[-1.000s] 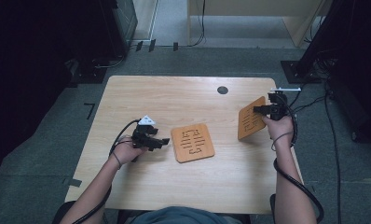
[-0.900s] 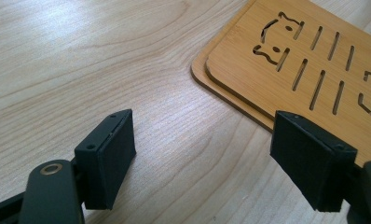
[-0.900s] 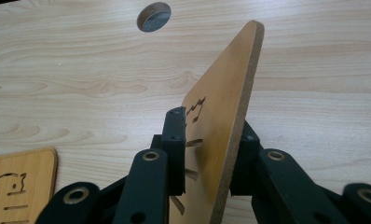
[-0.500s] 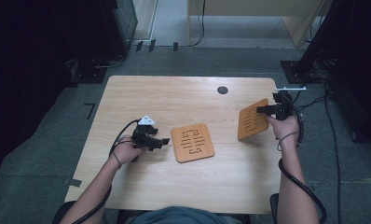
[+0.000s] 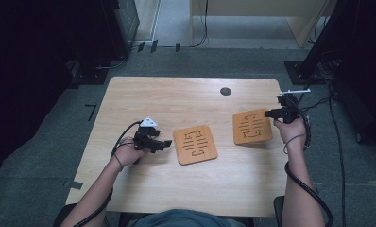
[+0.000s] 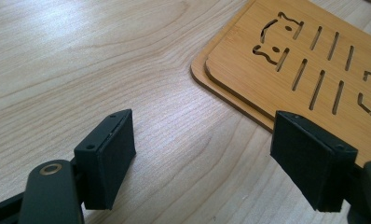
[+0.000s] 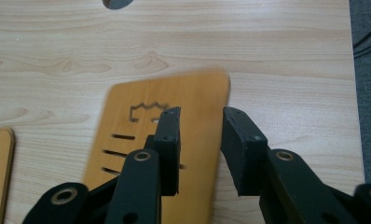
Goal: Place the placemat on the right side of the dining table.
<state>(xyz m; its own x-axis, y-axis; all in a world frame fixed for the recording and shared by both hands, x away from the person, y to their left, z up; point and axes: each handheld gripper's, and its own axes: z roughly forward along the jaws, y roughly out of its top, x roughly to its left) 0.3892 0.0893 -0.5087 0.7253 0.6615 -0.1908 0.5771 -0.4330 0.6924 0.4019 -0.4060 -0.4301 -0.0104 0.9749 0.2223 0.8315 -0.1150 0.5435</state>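
the left hand-held gripper rested low on the bench, jaws wide and empty, just beside the stacked wooden coasters. farther off, near the bench's right edge, the right hand-held gripper, jaws just narrowing, straddled a tilted coaster; whether they gripped it was unclear.

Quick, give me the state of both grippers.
Left gripper: open, empty, beside the stacked wooden trivets.
Right gripper: jaws just closing, gap visible, over the single wooden trivet, not clamped.

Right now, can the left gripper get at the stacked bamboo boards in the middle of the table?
Probably yes: the left gripper sits beside the stacked bamboo boards, jaws open, with bare table between them.
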